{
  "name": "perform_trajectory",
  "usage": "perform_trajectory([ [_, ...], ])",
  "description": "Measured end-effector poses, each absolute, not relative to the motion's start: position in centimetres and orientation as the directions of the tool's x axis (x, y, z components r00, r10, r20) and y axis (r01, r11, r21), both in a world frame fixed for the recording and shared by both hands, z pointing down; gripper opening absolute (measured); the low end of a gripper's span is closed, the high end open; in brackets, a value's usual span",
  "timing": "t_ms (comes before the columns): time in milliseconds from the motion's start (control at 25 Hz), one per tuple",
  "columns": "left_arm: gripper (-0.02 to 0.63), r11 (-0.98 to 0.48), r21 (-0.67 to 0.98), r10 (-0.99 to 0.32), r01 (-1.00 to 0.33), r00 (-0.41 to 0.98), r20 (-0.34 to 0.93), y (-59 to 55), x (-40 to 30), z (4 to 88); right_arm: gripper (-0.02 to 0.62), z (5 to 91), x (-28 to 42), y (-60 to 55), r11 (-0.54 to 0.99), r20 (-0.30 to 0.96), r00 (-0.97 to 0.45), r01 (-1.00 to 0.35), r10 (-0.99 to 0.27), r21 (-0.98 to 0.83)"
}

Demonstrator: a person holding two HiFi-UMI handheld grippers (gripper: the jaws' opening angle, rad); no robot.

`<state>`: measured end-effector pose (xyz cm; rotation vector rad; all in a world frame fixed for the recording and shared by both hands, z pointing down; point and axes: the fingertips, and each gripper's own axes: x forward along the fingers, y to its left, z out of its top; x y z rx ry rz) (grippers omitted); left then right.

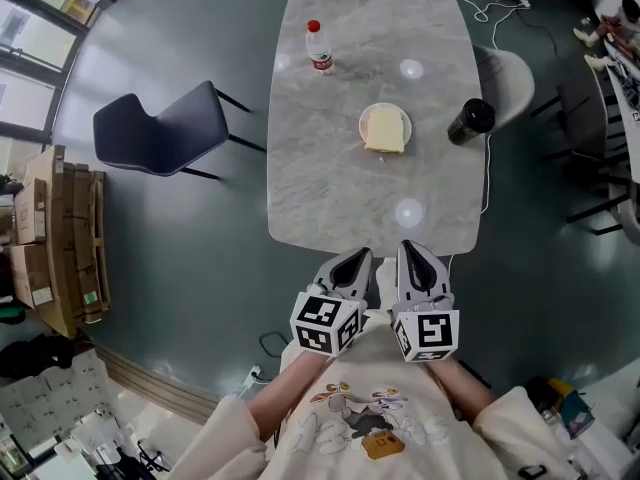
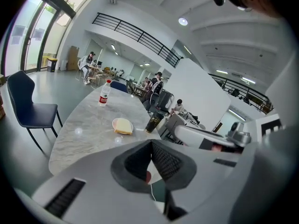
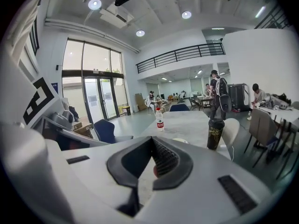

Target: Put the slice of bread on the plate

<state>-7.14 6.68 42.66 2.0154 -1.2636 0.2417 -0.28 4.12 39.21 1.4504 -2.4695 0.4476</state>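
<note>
- Bread slice [image 1: 385,131] lies on white plate [image 1: 363,124], mid marble table [image 1: 340,193], btwn water bottle [image 1: 318,46] & dark cup [image 1: 470,120].
- L gripper [image 1: 352,261]: jaws pressed together, nothing pinched, off table's near edge.
- R gripper [image 1: 415,252]: jaws likewise together, empty, just beside L gripper.

We are looking along the right gripper [image 3: 151,143], whose jaws are pressing together with nothing between them. Beyond them the marble table [image 3: 187,120] is stretching away, carrying a red-capped bottle [image 3: 160,119] on the left and a dark cup [image 3: 215,134] on the right, well apart. A white plate [image 3: 180,140] is just peeking over the jaw. A blue chair [image 3: 106,130] is standing left of the table.
</note>
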Motion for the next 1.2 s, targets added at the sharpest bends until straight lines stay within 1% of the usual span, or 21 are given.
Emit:
perform_trajectory([
  [160,0.011,-0.272,0.476,-0.706,-0.836,0.51,0.492,9.9,-9.3,42.0,0.005,39.0,-2.2,7.4,0.439,0.369,-0.451,-0.89,-0.813,-0.122],
  [280,0.011,-0.278,0.503,-0.695,-0.818,0.533,0.482,12.1,-10.2,42.4,0.005,39.2,-3.5,9.8,0.429,0.373,-0.433,-0.898,-0.821,-0.099],
  [560,0.011,-0.32,0.498,-0.685,-0.806,0.56,0.466,14.8,-11.1,42.2,0.005,38.8,-4.4,12.7,0.401,0.357,-0.399,-0.913,-0.845,-0.072],
  [920,0.011,-0.348,0.481,-0.685,-0.805,0.568,0.456,13.5,-9.6,41.1,0.005,37.1,-3.2,12.5,0.38,0.317,-0.384,-0.922,-0.867,-0.078],
  [1200,0.011,-0.385,0.478,-0.658,-0.789,0.598,0.458,14.5,-7.6,40.9,0.005,37.6,-1.6,13.5,0.349,0.339,-0.36,-0.932,-0.869,-0.094],
])
